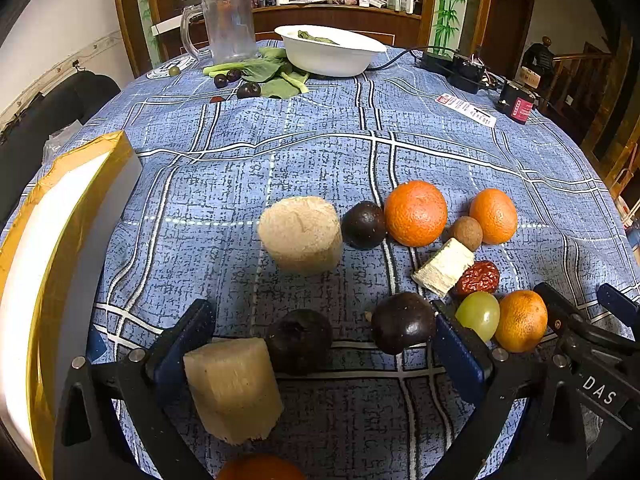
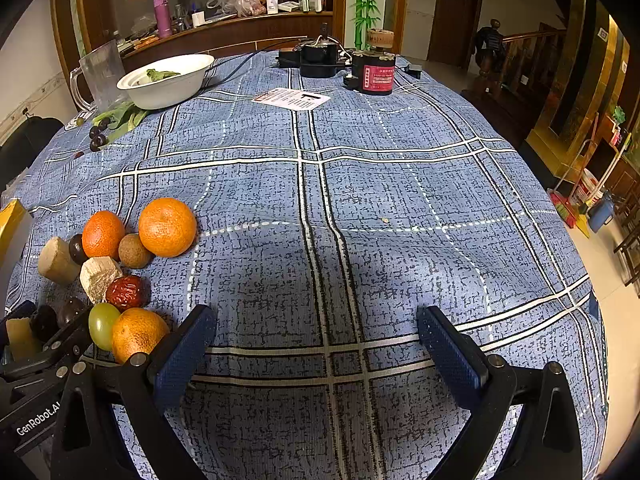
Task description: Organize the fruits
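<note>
My left gripper (image 1: 320, 344) is open over the blue checked cloth. A pale sugarcane chunk (image 1: 234, 388) lies against its left finger and a dark plum (image 1: 299, 346) sits between the fingers; another plum (image 1: 402, 322) touches the right finger. Beyond lie a round beige chunk (image 1: 300, 234), a dark fruit (image 1: 363, 225), two oranges (image 1: 416, 213), a longan (image 1: 466, 233), a white chunk (image 1: 443, 266), a red date (image 1: 478, 278), a green grape (image 1: 478, 315) and a small orange (image 1: 520, 320). My right gripper (image 2: 316, 344) is open and empty, right of the same fruit pile (image 2: 120, 280).
A white box with yellow tape (image 1: 60, 240) stands at the left edge. At the far side stand a white bowl (image 1: 332, 54), a clear jug (image 1: 228, 28), greens with dark grapes (image 1: 248, 80), a card (image 2: 292, 99) and black and red devices (image 2: 376, 72).
</note>
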Demonstrator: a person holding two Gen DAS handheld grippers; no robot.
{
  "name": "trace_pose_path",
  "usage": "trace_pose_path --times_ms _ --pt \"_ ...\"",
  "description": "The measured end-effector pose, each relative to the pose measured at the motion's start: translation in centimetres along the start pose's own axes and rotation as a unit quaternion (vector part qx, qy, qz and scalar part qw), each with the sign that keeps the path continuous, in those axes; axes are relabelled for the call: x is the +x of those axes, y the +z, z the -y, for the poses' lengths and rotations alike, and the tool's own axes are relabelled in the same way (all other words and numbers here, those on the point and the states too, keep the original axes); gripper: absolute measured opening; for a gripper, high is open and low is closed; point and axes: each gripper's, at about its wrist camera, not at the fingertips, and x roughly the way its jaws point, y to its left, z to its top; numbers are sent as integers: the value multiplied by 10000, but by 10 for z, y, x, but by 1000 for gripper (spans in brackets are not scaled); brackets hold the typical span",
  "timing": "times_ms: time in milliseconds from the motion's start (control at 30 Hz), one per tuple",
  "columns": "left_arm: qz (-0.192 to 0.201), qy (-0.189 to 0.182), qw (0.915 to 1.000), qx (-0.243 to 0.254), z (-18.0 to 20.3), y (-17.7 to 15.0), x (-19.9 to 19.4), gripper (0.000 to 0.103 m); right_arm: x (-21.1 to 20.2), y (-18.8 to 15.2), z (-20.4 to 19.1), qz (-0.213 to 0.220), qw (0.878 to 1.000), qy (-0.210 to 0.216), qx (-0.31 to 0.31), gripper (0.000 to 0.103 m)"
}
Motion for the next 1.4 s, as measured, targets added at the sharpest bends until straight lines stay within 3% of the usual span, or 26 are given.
trace_pose_path --times_ms 367,833,900,1133,1200,1300,1400 --pt "-30 53 10000 -59 2 0 -2 103 0 0 0 -1 10000 0 2 102" --pt "-441 -99 9988 205 -2 6 0 103 -2 -1 0 -323 9993 -104 186 102" --pt "-286 -184 9993 166 -9 3 -10 103 -3 -3 -1 -304 9993 -110 169 102" --pt "910 -89 9958 -94 -52 -5 -80 103 0 -1 -1 -262 9992 -170 233 102" --pt "883 -126 9958 -181 -68 -7 -90 103 0 -2 -1 -224 9992 -191 280 102" --pt "520 -199 9976 -403 -87 -6 -93 103 2 -2 -1 -211 9991 -218 312 102" --pt "739 -290 9954 -538 -102 -13 -117 103 3 1 -1 -266 9991 -225 225 102"
